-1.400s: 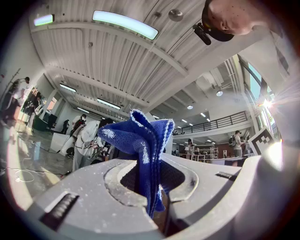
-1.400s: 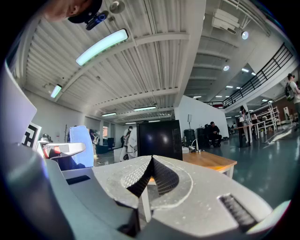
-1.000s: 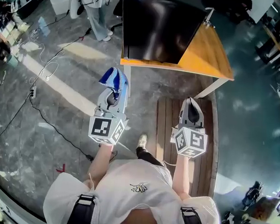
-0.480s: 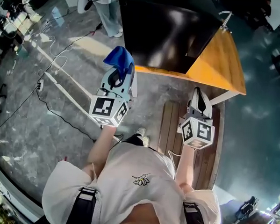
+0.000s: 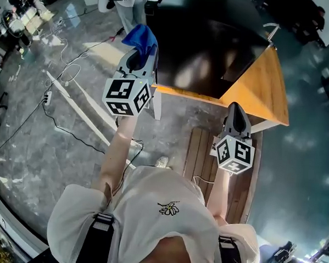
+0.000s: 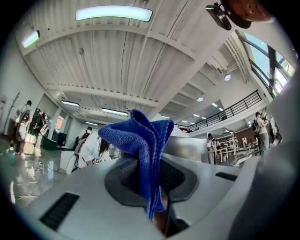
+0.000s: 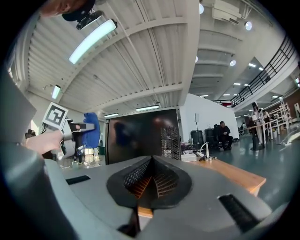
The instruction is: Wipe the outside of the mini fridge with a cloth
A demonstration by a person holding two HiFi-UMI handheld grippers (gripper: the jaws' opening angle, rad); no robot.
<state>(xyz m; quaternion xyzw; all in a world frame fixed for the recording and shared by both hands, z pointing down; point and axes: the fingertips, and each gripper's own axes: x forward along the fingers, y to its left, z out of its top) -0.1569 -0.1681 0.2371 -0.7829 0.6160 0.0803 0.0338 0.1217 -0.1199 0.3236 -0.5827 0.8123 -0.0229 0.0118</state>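
On the wooden table (image 5: pixel 255 78) stands the rigid, glossy mini fridge (image 5: pixel 207 48), near whose side the left gripper (image 5: pixel 136 58) pinches a seemingly soft, light blue cloth (image 5: pixel 141 38) mid-fold in closed jaws, while the right gripper (image 5: pixel 236 112) holds empty jaws together.

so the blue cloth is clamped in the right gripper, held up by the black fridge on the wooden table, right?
No: the blue cloth is clamped in the left gripper, as the left gripper view shows; the right gripper is shut on nothing. The rest stands: it is held up by the black fridge on the wooden table.
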